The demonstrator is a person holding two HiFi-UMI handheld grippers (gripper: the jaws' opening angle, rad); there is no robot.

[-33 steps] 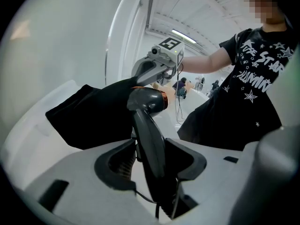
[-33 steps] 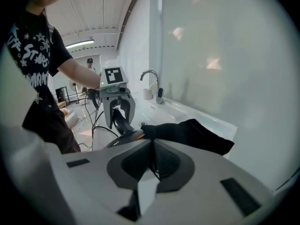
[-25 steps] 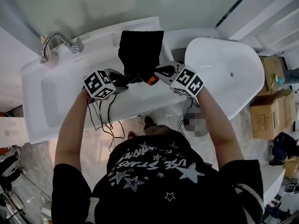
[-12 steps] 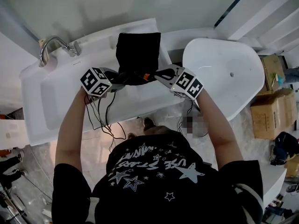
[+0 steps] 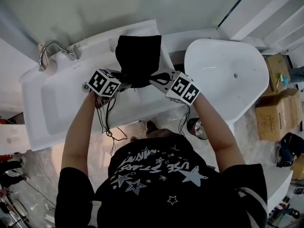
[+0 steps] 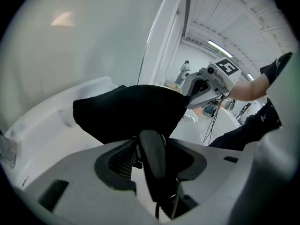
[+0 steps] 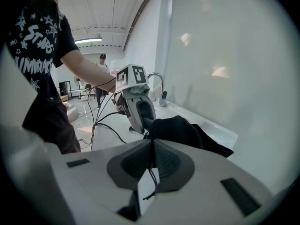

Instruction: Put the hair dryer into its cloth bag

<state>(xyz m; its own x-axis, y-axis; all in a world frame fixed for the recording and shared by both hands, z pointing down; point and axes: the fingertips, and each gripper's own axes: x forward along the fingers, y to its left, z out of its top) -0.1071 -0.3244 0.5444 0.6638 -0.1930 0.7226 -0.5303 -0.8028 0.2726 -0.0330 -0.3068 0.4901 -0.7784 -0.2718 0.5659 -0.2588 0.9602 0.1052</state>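
Observation:
The black cloth bag lies on the white counter beside the sink, its mouth toward me. My left gripper is at the mouth's left side, shut on the hair dryer's black handle. The rest of the dryer is hidden inside the bag. My right gripper is at the mouth's right side, shut on the bag's edge, with a white tag and thin cord caught between its jaws. Each gripper shows in the other's view: the left gripper and the right gripper.
A chrome faucet stands at the back left of the white sink basin. A white bathtub lies to the right, with cardboard boxes beyond it. Black cables hang from the left gripper over the counter's front.
Both grippers moved up to the bag's mouth. The dryer's orange end, visible before between the grippers, has slid into the bag. The left gripper has rolled.

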